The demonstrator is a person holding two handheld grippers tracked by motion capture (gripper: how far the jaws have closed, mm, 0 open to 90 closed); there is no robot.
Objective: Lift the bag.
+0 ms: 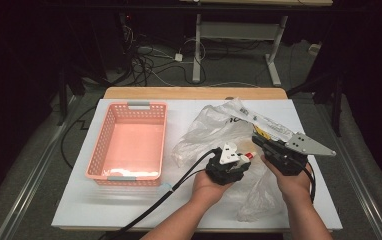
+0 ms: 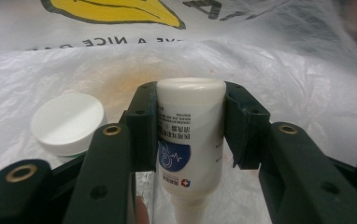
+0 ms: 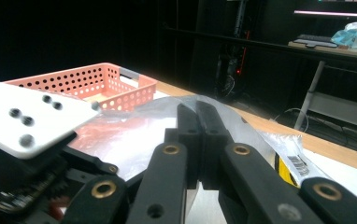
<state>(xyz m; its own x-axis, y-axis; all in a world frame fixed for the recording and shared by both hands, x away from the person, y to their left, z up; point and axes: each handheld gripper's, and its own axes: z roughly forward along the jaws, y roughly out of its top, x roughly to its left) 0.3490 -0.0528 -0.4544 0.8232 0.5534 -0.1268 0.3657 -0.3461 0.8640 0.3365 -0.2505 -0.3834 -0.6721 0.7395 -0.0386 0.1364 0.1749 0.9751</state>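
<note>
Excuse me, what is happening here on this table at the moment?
A person works with two handheld tongs over a white plastic bag. The left tongs are clamped on a small white bottle inside the bag, beside a round white lid. The right tongs are shut, pinching the bag's thin plastic and holding it up. A pink basket stands empty to the left on the white table.
</note>
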